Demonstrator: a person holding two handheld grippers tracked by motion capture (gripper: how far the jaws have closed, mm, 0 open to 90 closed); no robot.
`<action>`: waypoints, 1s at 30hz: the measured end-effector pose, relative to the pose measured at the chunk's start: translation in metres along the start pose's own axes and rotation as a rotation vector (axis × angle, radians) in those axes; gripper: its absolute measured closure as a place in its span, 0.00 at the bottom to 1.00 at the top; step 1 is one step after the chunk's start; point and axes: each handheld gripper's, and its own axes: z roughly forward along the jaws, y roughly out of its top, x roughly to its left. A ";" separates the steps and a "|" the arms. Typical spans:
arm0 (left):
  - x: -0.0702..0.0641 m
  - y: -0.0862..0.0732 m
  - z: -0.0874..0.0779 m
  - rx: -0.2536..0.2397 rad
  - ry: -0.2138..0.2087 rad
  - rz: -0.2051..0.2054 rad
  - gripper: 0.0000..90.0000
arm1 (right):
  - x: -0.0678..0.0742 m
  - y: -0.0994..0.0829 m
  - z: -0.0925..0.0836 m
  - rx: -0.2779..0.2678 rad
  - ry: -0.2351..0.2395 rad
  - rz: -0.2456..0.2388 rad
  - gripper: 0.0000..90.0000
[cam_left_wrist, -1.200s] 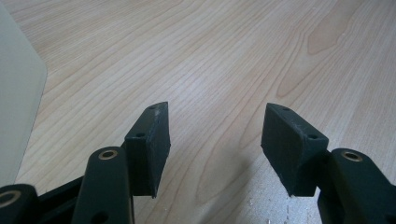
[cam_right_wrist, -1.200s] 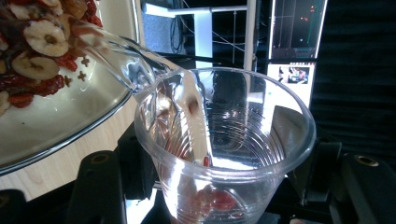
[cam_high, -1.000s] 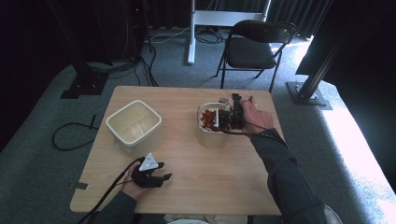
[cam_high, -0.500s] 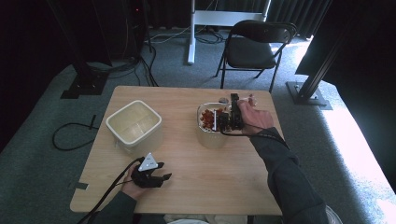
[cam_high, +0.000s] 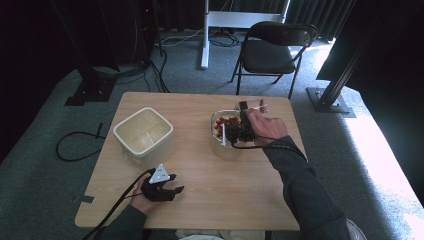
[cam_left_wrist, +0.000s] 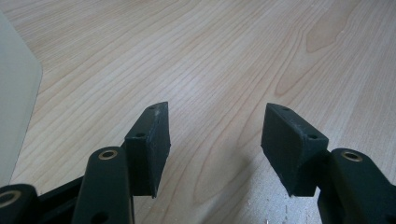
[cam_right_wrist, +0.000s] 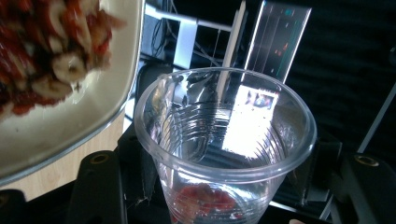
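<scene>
My right gripper (cam_high: 245, 112) is at the far right of the table, beside a clear bowl (cam_high: 218, 142) of red and white food pieces. It is shut on a clear plastic cup (cam_right_wrist: 224, 144), which stands upright between the jaws with a few red pieces (cam_right_wrist: 205, 198) at its bottom. The bowl's rim (cam_right_wrist: 79, 126) sits just left of the cup in the right gripper view. My left gripper (cam_high: 176, 184) rests low on the wooden table (cam_high: 210, 195) near the front left. Its jaws (cam_left_wrist: 215, 140) are open, with bare wood between them.
A white square container (cam_high: 144, 131) stands at the table's left, and its edge (cam_left_wrist: 14, 107) lies just left of my left gripper. A black folding chair (cam_high: 272, 47) is beyond the far edge. A black cable (cam_high: 75, 147) loops on the carpet to the left.
The right hand with the cup has shifted slightly nearer and closer to the bowl. The left gripper has stayed where it was.
</scene>
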 end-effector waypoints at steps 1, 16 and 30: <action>0.000 0.000 0.000 -0.005 0.000 -0.004 0.47 | 0.000 0.000 0.000 -0.005 -0.004 -0.002 0.40; 0.000 0.000 -0.001 -0.008 0.000 -0.006 0.47 | 0.001 -0.009 0.008 0.055 0.002 -0.007 0.40; -0.001 0.000 0.002 0.004 -0.003 0.003 0.47 | 0.007 0.002 -0.002 -0.025 0.010 -0.003 0.40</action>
